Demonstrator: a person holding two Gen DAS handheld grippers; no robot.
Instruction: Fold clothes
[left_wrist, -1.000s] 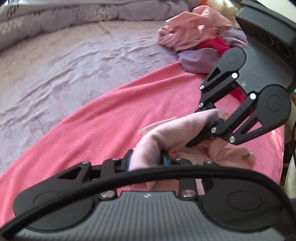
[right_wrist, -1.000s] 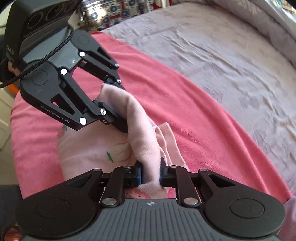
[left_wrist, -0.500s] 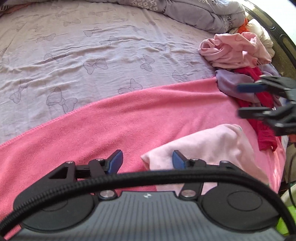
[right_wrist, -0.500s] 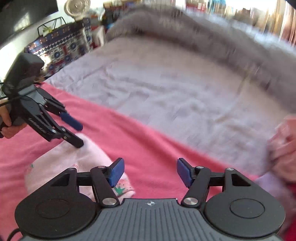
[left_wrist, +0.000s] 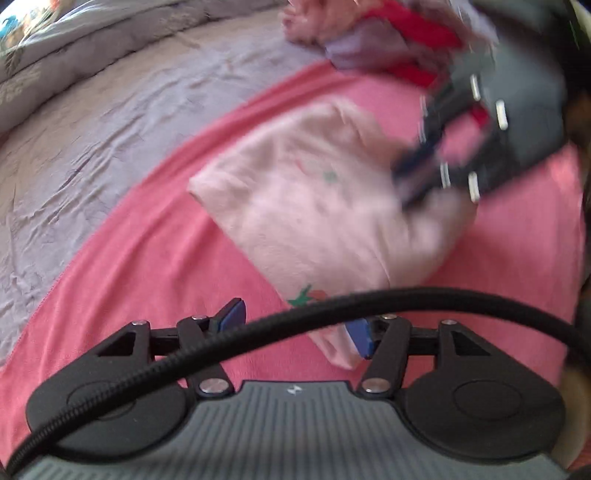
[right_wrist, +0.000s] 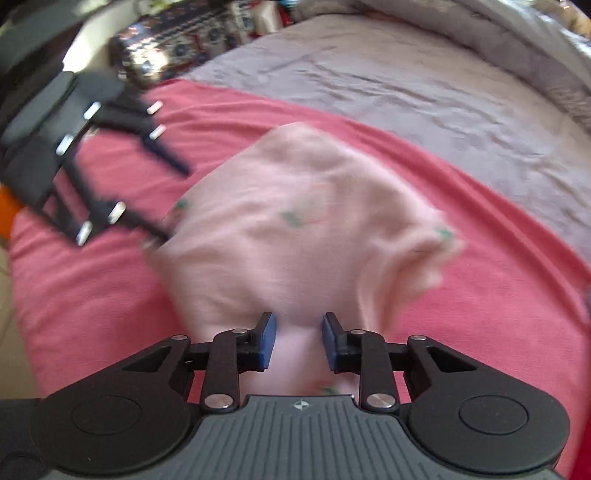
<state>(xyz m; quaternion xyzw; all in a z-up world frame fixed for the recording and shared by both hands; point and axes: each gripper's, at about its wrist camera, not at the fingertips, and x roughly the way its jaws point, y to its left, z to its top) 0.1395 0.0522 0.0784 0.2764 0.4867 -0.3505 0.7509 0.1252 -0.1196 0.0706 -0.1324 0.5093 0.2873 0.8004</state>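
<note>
Garment (right_wrist: 295, 229) between right fingers (right_wrist: 266, 341) (blurred, perhaps).

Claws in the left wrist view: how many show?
2. The left claw is at the bottom edge, over a corner of the pale pink garment. The right claw, blurred, is at the garment's far right side.

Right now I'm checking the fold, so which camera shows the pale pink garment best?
The left wrist view: the pale pink garment lies nearly whole there on the pink towel, its edges and one corner visible, though blurred. The right wrist view shows the garment larger but blurrier, its near end running between the closing right gripper.
</note>
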